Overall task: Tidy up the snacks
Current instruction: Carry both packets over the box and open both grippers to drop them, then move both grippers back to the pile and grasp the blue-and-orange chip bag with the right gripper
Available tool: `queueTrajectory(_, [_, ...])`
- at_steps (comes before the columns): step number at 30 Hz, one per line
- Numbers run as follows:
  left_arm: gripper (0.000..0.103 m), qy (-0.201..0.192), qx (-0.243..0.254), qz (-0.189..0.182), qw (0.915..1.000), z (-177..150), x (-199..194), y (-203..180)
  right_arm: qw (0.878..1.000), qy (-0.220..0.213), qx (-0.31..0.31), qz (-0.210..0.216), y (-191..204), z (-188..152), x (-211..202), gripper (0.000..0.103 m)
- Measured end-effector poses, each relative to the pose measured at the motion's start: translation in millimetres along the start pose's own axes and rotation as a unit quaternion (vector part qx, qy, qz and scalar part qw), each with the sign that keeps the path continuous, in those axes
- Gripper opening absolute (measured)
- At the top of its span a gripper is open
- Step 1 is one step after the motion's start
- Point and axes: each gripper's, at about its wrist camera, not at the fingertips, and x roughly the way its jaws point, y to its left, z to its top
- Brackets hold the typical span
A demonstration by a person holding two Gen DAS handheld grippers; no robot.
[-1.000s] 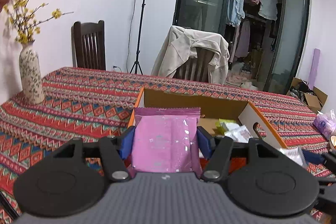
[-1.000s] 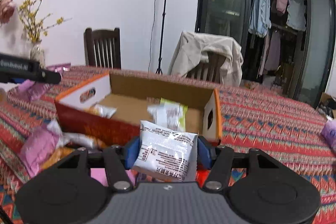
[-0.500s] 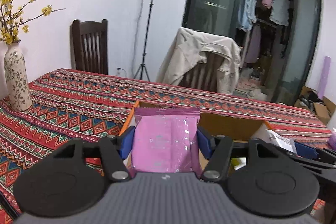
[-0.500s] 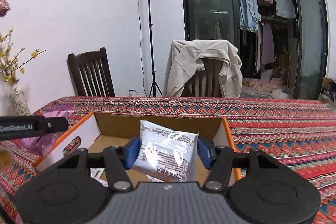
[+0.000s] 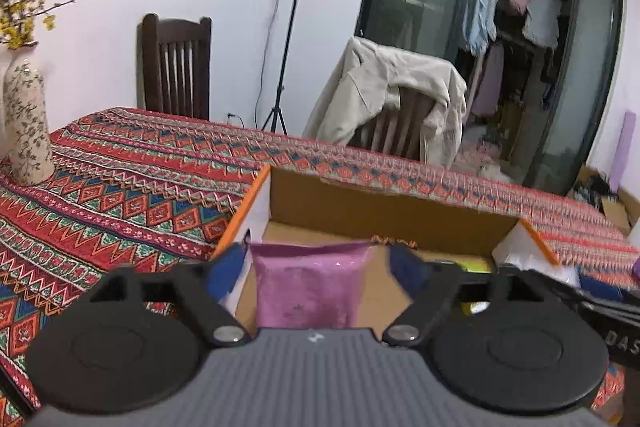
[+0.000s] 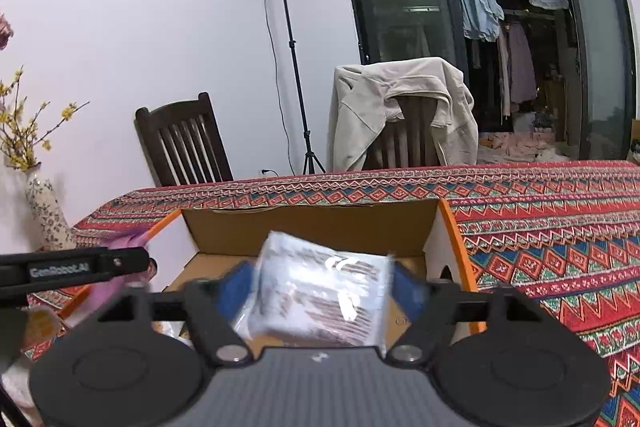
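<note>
Left tool [image 5: 318,267] opening, pink packet [image 5: 310,287] loose between pads, over box [image 5: 384,217]

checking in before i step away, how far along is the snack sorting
Done: some packets already lie in the cardboard box, one yellow-green near its right end.
In hand: both grippers are over the box with jaws opening; the left gripper is letting go of a pink snack packet, the right gripper a white printed packet.
Left: at least one pinkish packet shows outside the box's left side.

Both wrist views look closely forward-down into one cardboard box [image 5: 384,215] [image 6: 308,227].
</note>
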Motion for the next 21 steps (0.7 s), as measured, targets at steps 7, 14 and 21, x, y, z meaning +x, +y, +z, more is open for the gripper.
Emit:
queueTrajectory(7, [0.103,-0.043,-0.008,0.001,0.9991,4.7,-16.0,4.9,1.000,-0.002,0.015,-0.002,-7.5,-3.1,-4.9,0.103])
queueTrajectory(14, [0.103,-0.053,0.008,-0.001,0.9986,1.8,-22.1,-3.4,1.000,-0.014,0.005,-0.005,-3.0,-3.8,-10.6,0.103])
queueTrajectory(21, [0.103,-0.085,0.003,0.000,0.9964,3.3,-51.5,-1.8,1.000,-0.021,-0.007,-0.009,0.9,-1.0,-25.0,0.103])
